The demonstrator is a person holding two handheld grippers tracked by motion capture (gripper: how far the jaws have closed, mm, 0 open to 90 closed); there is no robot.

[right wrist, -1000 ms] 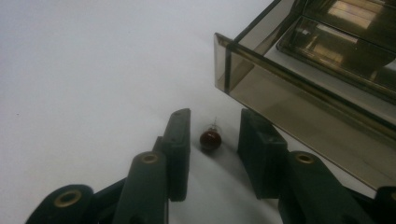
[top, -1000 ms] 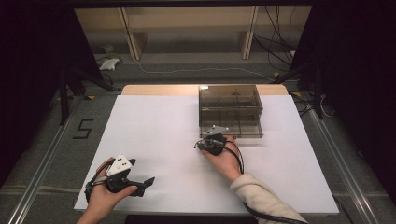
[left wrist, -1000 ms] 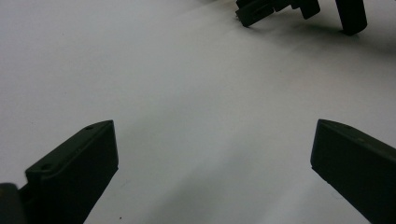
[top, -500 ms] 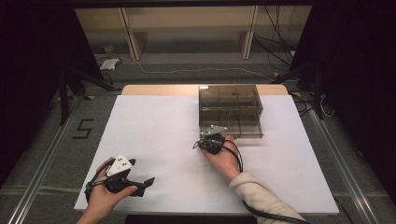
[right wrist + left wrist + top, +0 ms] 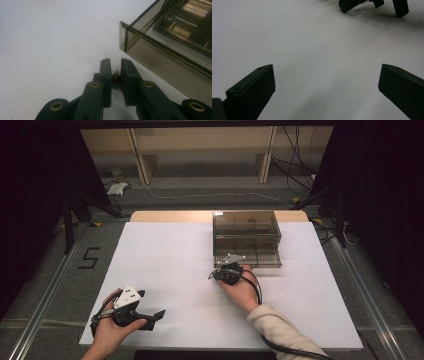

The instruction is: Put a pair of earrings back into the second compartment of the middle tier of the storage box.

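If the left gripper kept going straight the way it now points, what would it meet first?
Probably the right gripper, which sits ahead at the top of the left gripper view; before it lies bare white table. The left gripper is open, and depth is hard to judge.

left gripper jaws wide apart | white table beneath | right gripper beyond

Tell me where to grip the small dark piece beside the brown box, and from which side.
Across its round body, from the side away from the box, whose wall stands close by. The right gripper, its jaws having just been closing, pinches the piece that way.
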